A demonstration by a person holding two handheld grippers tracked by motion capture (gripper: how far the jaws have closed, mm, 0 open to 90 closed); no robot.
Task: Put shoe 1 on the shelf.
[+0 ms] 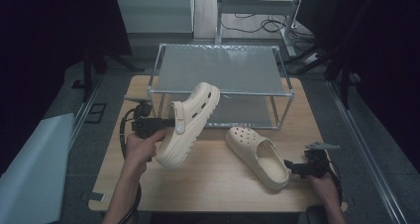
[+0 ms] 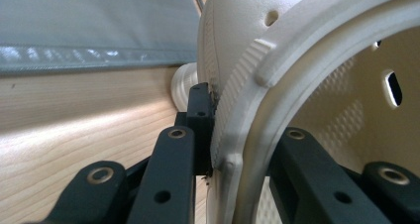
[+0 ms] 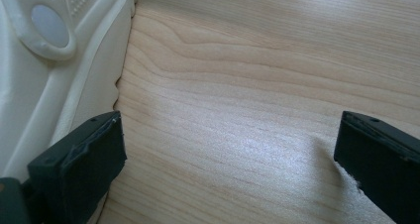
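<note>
The left gripper (image 1: 166,125) has its fingers clamped on the heel rim of one cream clog (image 1: 190,122), lifted at the tabletop's (image 1: 218,179) left. The right gripper (image 1: 292,168) gapes wide, empty, beside the second clog (image 1: 257,156) lying near right. Two clogs, one metal rack (image 1: 220,80). Next, probably shelving the held clog, toe first.

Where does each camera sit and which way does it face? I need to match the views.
High view: above the table, looking forward and down; both forearms, left gripper holding one clog.
Left gripper view: along shut jaws pinching that clog's rim.
Right gripper view: along open jaws, tabletop, second clog beside.
Shared: clogs, table.
</note>
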